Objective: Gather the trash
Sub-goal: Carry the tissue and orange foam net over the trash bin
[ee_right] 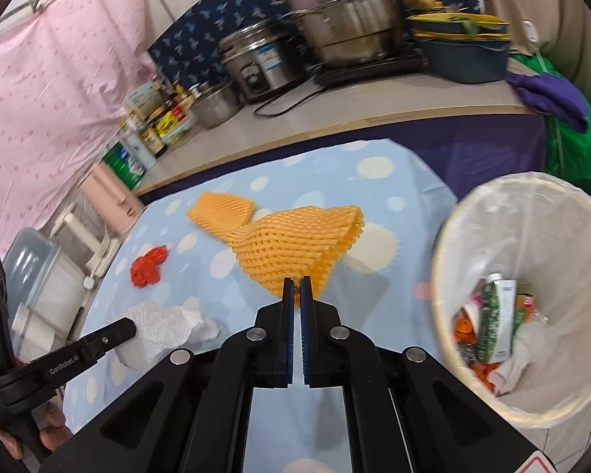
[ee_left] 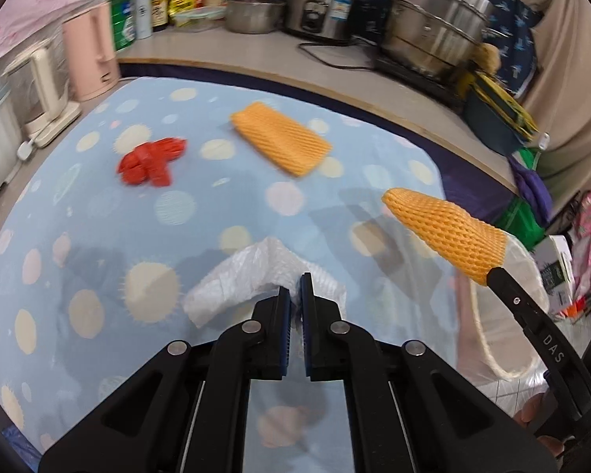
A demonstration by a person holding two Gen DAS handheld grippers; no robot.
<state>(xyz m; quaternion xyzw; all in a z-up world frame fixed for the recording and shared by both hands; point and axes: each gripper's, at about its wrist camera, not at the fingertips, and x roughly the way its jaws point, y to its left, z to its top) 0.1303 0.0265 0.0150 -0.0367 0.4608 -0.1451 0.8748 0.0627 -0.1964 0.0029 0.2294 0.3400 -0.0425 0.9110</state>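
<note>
A table under a pale blue cloth (ee_left: 98, 236) with dots and sunbursts fills most of the room in front of me, with a long counter (ee_left: 256, 45) behind it crowded with steel pots, a rice cooker (ee_left: 323, 8), bottles and a pink kettle (ee_left: 92, 57).

Off the table's right edge stands a round bin (ee_right: 453, 244) lined with a white bag, already holding cartons, wrappers and orange scraps at the bottom.

2 pieces of orange foam netting are in play. The lifted orange net (ee_right: 295, 244) hangs above the cloth, pinched at its lower corner by the right gripper (ee_right: 296, 282), whose fingers are clamped tight on it, just left of the bin. The flat orange net (ee_left: 281, 140) lies loose on the cloth further back.

The white foam wrap (ee_left: 252, 276) is held off the cloth by the left gripper (ee_left: 295, 282), its fingers squeezed together on one edge of the sheet.

Smallest, a crumpled red scrap (ee_left: 151, 161) sits alone on the cloth toward the left, well apart from both grippers.
</note>
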